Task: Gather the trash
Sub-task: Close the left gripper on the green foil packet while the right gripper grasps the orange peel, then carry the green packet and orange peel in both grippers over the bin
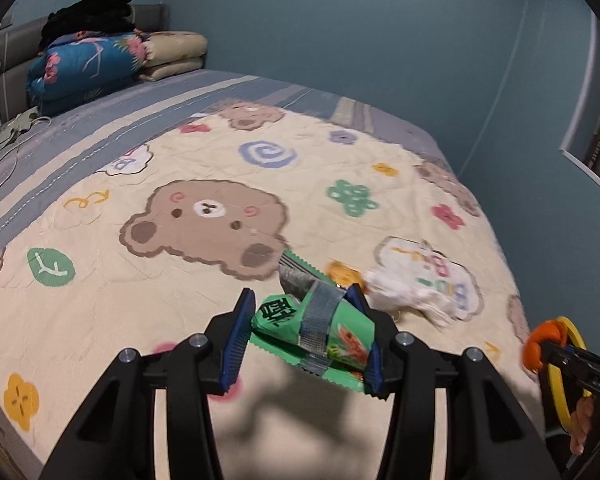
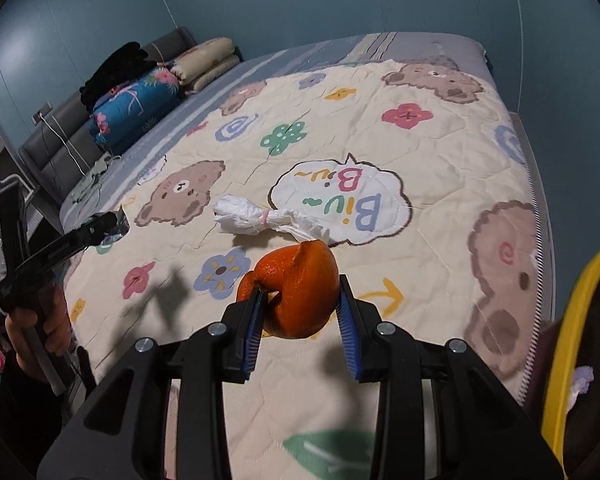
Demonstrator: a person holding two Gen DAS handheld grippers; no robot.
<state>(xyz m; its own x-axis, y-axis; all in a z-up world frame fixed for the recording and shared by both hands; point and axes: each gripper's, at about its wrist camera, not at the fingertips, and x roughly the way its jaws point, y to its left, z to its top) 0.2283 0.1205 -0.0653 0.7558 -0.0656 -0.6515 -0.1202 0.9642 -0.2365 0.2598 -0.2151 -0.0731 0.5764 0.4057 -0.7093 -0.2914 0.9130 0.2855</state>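
My left gripper (image 1: 302,300) is shut on a green snack wrapper (image 1: 320,324) bound with grey tape, held above the bed quilt (image 1: 180,280). My right gripper (image 2: 300,292) is shut on a curled orange peel (image 2: 296,292), also lifted off the quilt. A crumpled white tissue (image 2: 268,220) tied with a pink band lies on the quilt beyond the peel; the same tissue (image 1: 404,288) shows right of the wrapper in the left wrist view. The right gripper with the orange peel (image 1: 540,340) appears at the right edge of that view, next to a yellow-rimmed bin (image 1: 560,380).
The yellow-rimmed bin (image 2: 560,360) stands off the bed's near right edge with something white inside. Folded blankets (image 1: 88,64) and dark clothes are stacked at the headboard. A cable and a pale cloth (image 1: 4,136) lie on the grey sheet. Blue walls surround the bed.
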